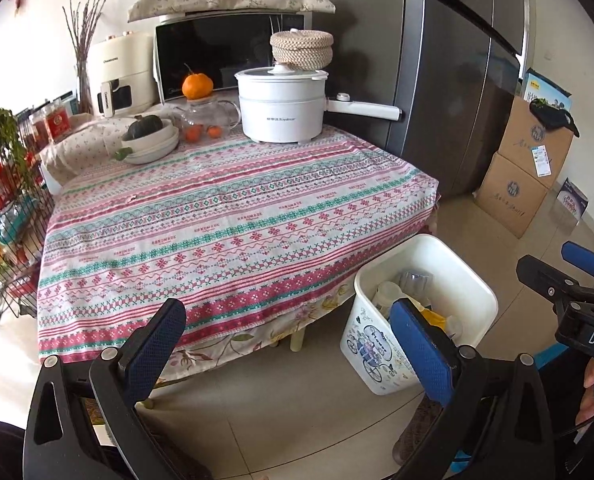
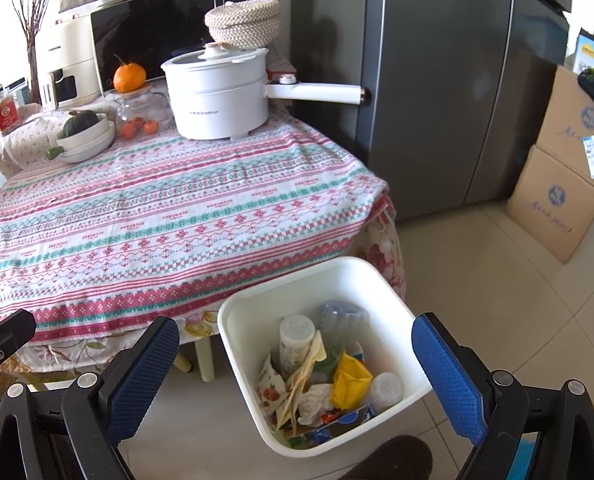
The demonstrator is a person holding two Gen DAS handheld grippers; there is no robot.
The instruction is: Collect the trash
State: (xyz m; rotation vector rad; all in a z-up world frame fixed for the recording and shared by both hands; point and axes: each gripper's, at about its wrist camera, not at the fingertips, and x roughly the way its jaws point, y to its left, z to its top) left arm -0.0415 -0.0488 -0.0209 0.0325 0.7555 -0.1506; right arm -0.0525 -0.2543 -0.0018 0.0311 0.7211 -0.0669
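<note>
A white trash bin stands on the floor at the table's near right corner; it also shows in the left wrist view. It holds several pieces of trash: a yellow wrapper, plastic bottles, crumpled paper. My right gripper is open and empty, hovering above the bin. My left gripper is open and empty, held off the table's front edge, left of the bin. The right gripper shows at the right of the left wrist view.
The table has a pink and green patterned cloth. At its back stand a white electric pot, bowls with a squash, a glass teapot with an orange, a microwave. Fridge and cardboard boxes right. Wire rack left.
</note>
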